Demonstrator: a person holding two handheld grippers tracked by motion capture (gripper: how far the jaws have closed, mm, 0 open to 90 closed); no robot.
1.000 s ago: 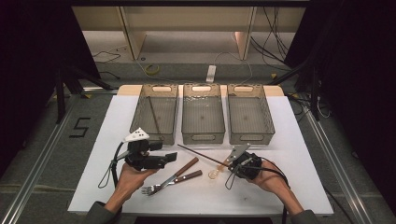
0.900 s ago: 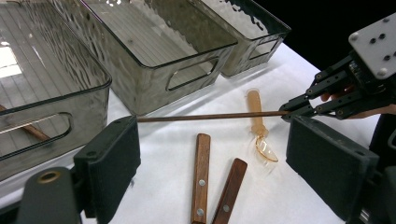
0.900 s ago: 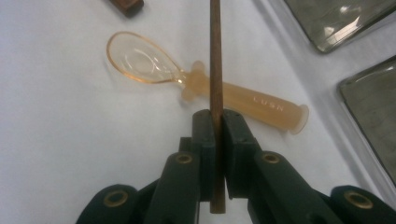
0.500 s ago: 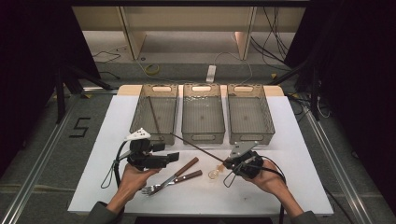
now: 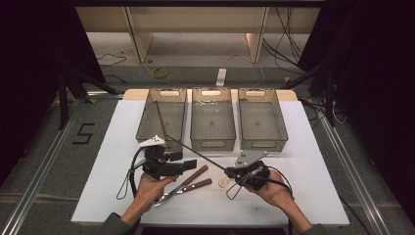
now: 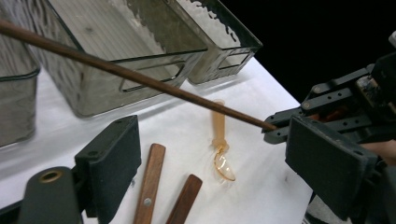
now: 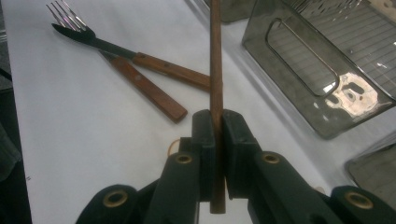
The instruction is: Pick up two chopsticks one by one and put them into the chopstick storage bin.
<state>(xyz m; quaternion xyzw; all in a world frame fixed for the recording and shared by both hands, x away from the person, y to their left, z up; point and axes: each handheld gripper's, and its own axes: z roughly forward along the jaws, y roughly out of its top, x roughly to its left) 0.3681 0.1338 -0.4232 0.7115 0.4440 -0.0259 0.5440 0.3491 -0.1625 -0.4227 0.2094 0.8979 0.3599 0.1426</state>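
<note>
So the long thin brown wooden stick (image 7: 215, 70) is pinched near its lower end right between the right gripper (image 7: 215, 140) jaws, which are pressed tight on it from both sides, with a short stub poking out behind them. From there the stick slants up and away over the white counter (image 5: 318, 147), its far end reaching over the leftmost of the three clear grey plastic bins (image 5: 161, 117). None of it touches the counter as far as I can see.

The left gripper (image 6: 210, 163) sits off to the side with its jaws spread wide and nothing between them; the stick passes above and in front of it. Below, flat on the counter, lie two wooden-handled utensils (image 6: 149, 182), one of them a fork (image 7: 70, 23), and just beside them a small translucent amber plastic spoon (image 6: 222, 156).
</note>
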